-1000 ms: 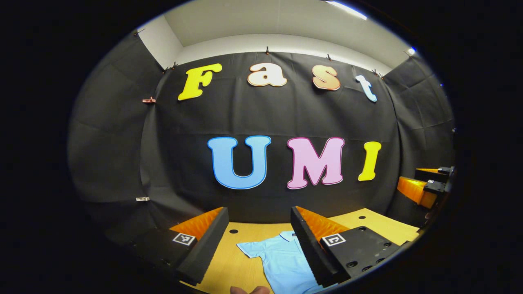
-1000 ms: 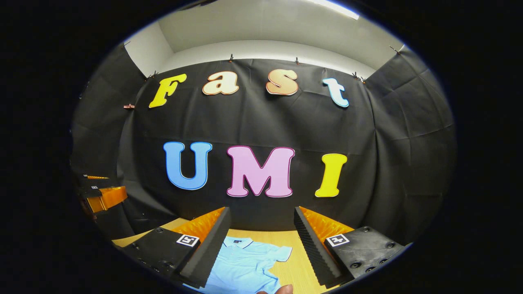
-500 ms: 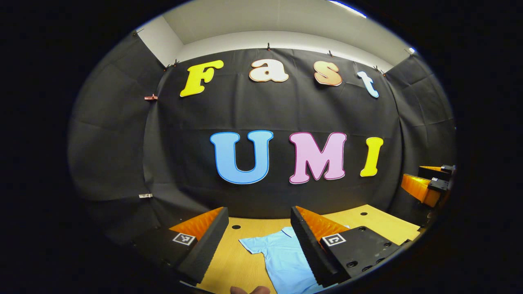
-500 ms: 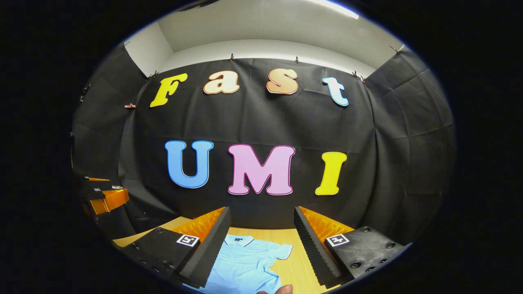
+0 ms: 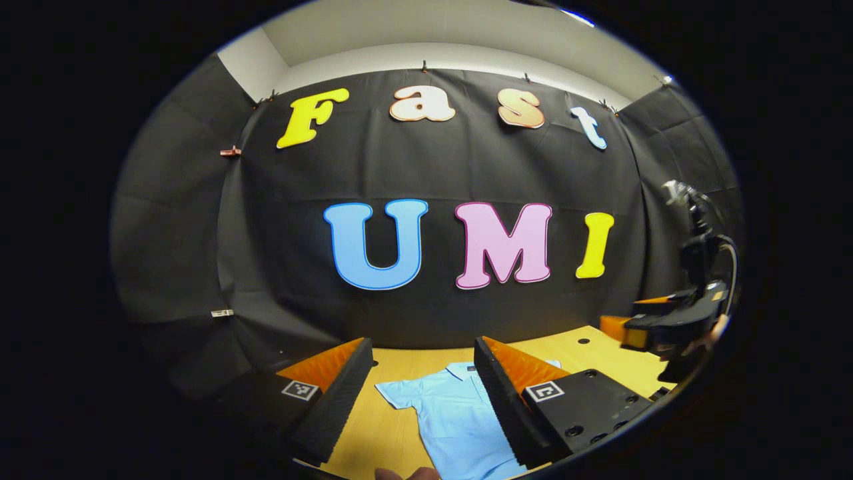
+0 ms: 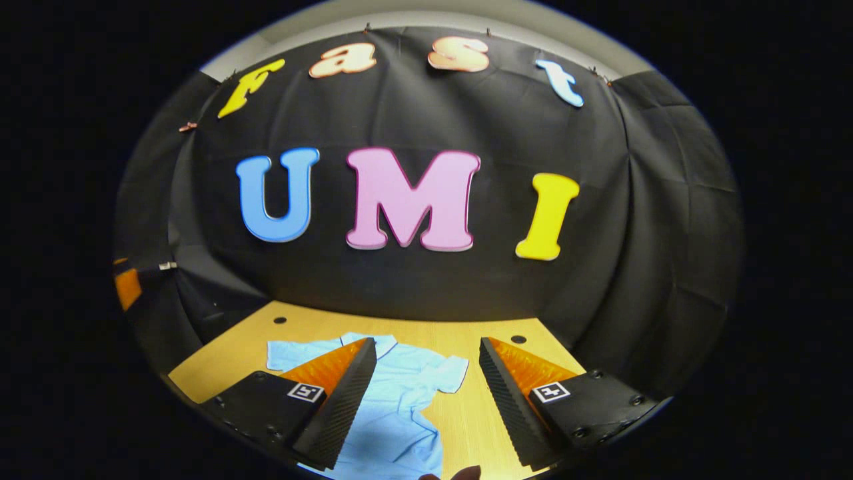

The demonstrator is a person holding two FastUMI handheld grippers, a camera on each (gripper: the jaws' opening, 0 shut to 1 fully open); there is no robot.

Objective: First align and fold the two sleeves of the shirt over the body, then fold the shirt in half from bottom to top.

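Shirt (image 5: 453,413) lies flat on the wooden surface (image 5: 586,357), light blue w/ short sleeves spread out, collar toward the far wall. Nearest in left gripper view: left gripper (image 5: 423,393) hangs above the surface, jaws wide open w/ nothing between them; shirt's body and one sleeve (image 5: 400,393) show through the gap, not touched. A fingertip (image 5: 406,473) peeks in at the bottom edge. Farther right in that view, the right gripper (image 5: 656,323) is held higher, off to the side of the shirt, w/ a bit of a hand (image 5: 710,333) behind it. In right gripper view, right gripper (image 6: 426,393) is also open and empty, above the shirt (image 6: 393,407); its other sleeve (image 6: 450,373) lies in the gap, hem area rumpled nr the bottom. Small round holes (image 6: 280,320) dot the surface toward its far edge. Beyond that, black cloth wall (image 6: 413,287) closes the booth.
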